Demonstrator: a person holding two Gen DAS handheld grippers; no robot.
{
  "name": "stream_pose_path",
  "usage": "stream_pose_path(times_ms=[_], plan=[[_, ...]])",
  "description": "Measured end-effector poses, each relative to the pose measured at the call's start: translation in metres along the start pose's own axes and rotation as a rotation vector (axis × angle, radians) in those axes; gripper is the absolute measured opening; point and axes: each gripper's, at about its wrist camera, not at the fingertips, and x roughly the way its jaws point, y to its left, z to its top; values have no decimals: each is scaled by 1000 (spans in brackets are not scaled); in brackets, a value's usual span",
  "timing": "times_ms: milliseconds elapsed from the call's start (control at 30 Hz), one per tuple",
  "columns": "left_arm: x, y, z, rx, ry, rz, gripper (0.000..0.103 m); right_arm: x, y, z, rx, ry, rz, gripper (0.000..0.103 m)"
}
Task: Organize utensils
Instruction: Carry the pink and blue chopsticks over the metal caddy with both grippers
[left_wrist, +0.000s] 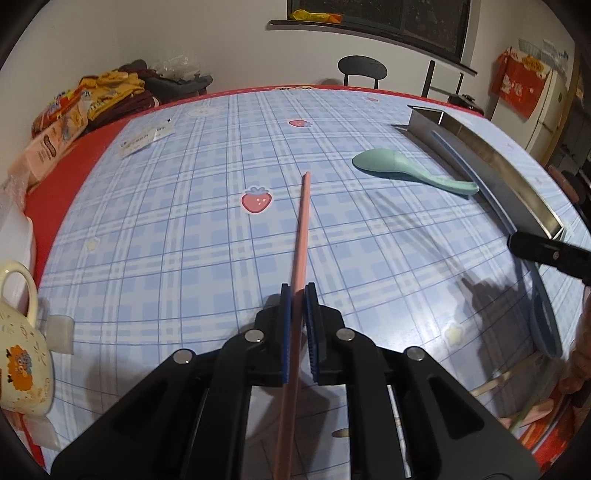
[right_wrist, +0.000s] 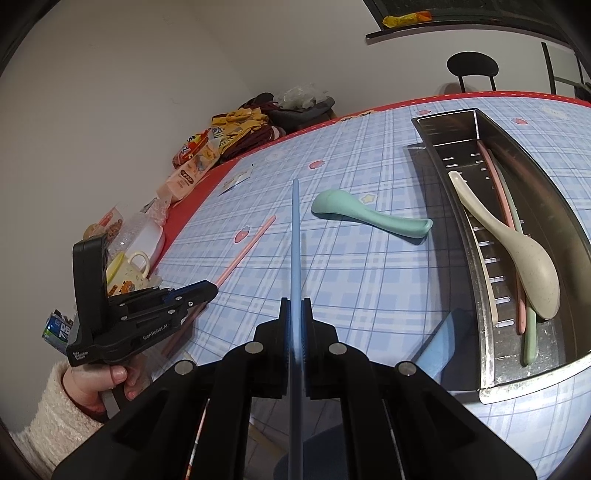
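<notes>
both grippers pinch near one end of a long stick, left gripper (left_wrist: 298, 295) a pink chopstick (left_wrist: 300, 236) at centre frame, right gripper (right_wrist: 294, 308) a blue chopstick (right_wrist: 296, 240), so either could pivot or catch the metal tray (right_wrist: 458, 221) rim at right.

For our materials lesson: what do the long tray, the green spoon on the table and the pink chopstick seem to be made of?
Tray: probably stainless steel; grey, reflective walls, punched slots.
Green spoon: likely matte plastic or wheat-straw composite; even pastel colour, soft sheen.
Pink chopstick: likely the same matte plastic; uniform colour, no wood grain visible.
</notes>
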Motion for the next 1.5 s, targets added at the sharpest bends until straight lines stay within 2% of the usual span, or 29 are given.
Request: stream_pose_path(times_ms=[100, 367, 600, 967, 1167, 1500], plan=[[-1, 1, -1, 0, -5, 6, 10, 0, -1, 0, 4, -1, -2, 6], [-6, 32, -5, -168, -31, -133, 10, 0, -2, 0, 4, -3, -6, 6], [-14, 43, -9, -231, -75, -194, 10, 1, -4, 1, 11, -2, -10, 6], [-22, 48, -9, -252, -114, -196, 10, -1, -10, 1, 34, -4, -1, 6], [-34, 53, -12, -296, -144, -195, 10, -5, -11, 3, 39, -23, -4, 6], [-63, 45, -13, -440, -207, -345, 10, -10, -11, 5, 49, -40, 8, 6]])
